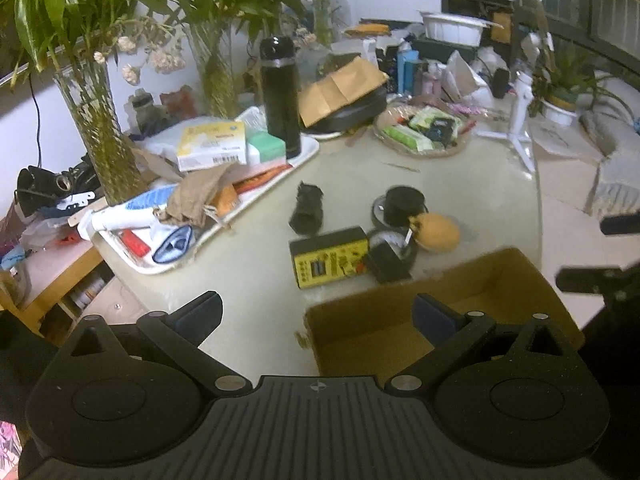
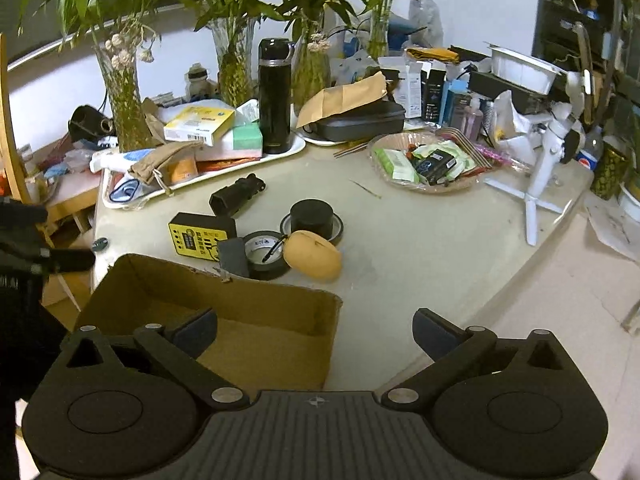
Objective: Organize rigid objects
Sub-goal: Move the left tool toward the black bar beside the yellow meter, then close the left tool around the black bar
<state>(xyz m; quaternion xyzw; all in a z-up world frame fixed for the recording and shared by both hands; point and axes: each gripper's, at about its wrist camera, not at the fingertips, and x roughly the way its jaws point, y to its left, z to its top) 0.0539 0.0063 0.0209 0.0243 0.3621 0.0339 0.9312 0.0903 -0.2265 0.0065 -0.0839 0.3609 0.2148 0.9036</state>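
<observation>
Cardboard boxes: one, open-topped cardboard box (image 2: 256, 308).
Tape rolls: two, a near tape roll (image 2: 267, 254) and a far tape roll (image 2: 338, 227).
Black round containers: one black container (image 2: 311, 216), on the far roll.
Yellow-and-black devices: one yellow device (image 2: 200, 236).
Black cylindrical tools: one black tool (image 2: 236, 195).
Orange rounded objects: one orange object (image 2: 313, 255).
Black flasks: one black flask (image 2: 274, 96).
White tripods: one white tripod (image 2: 538, 188).
Glass vases with green stems: four visible, among them the leftmost vase (image 2: 124, 100).

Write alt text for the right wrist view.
Open right gripper hovers over an empty cardboard box at the table edge. Beyond it lie a yellow-faced box, tape rolls and a tan oval object.
</observation>
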